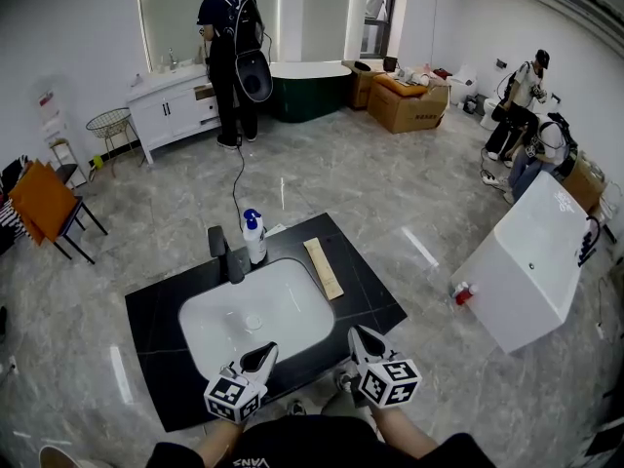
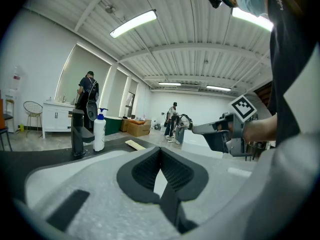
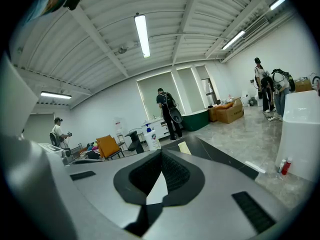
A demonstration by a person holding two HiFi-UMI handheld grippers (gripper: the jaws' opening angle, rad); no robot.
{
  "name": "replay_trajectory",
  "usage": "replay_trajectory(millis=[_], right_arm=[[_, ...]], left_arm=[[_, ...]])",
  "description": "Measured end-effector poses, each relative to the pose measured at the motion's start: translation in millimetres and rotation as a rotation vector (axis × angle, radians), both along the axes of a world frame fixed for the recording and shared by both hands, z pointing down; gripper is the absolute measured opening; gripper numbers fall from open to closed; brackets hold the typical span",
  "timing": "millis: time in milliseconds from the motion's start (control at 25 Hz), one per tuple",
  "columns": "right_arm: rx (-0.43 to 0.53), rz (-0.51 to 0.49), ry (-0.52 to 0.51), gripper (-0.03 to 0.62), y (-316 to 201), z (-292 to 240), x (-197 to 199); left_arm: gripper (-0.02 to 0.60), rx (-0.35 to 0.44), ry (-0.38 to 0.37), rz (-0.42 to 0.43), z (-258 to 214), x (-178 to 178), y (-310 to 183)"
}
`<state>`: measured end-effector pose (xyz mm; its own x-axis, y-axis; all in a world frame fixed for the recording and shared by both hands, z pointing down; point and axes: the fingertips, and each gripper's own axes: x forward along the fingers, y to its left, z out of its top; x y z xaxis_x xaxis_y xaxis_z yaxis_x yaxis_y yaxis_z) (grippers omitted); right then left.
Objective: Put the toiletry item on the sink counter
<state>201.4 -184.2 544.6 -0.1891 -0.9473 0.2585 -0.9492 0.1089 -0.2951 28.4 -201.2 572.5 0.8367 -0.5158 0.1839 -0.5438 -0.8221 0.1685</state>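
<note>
Pump bottle (image 1: 254, 237) stood upright on black worktop (image 1: 156, 310), just behind white basin (image 1: 283, 305), beside faucet (image 1: 224, 254). Left tongs (image 1: 261, 356) and right tongs (image 1: 363, 335) hovered at basin's near edge, both shut, empty. Best approach, likely: open wide before crossing basin, grip bottle low.

Just ahead of my fingers (image 1: 261, 357) I count one white sink (image 1: 255, 315), one black tap (image 1: 222, 252), one pump bottle (image 1: 253, 236) and one wooden strip (image 1: 323, 267). Far beyond them, three people (image 1: 229, 57). Off to the right, one small red bottle (image 1: 462, 293).
</note>
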Motion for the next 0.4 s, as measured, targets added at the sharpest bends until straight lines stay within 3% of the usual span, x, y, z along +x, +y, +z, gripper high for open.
replay_trajectory(millis=[400], right_arm=[[-0.004, -0.010, -0.003, -0.002, -3.8, 2.7, 4.8]], left_arm=[[0.006, 0.005, -0.004, -0.014, -0.9, 4.5, -3.7]])
